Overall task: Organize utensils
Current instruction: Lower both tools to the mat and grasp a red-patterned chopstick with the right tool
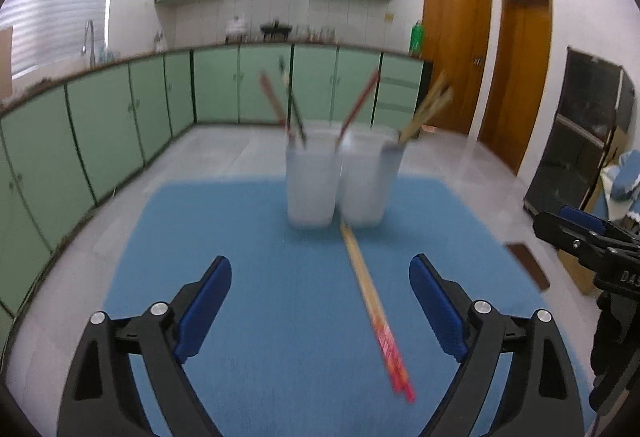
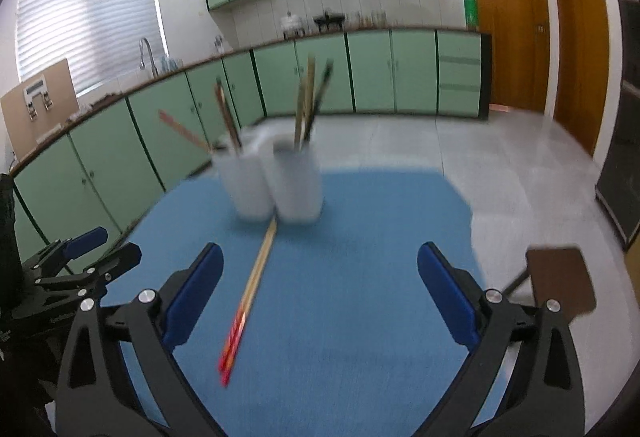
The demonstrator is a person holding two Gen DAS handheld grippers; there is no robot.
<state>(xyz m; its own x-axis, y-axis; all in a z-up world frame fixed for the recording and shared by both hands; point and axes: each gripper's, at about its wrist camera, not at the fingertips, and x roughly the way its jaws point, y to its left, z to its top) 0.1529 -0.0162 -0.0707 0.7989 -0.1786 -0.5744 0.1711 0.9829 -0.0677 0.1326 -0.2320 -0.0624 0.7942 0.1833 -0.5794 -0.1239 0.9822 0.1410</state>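
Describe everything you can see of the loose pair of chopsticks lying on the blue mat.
The pair of chopsticks lies flat on the blue mat, the two sticks side by side. They look like pale wood or bamboo, with red patterned ends nearest the cameras. The far tips point at the base of the two white cups, reaching the gap between them; whether they touch is blurred. No tool touches the pair.

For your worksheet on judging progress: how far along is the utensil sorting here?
Done: several chopsticks already stand in the two white cups. In hand: nothing; the left gripper and right gripper hover above the blue mat, jaws wide open and empty. Left: one pair of red-tipped chopsticks lies on the mat.
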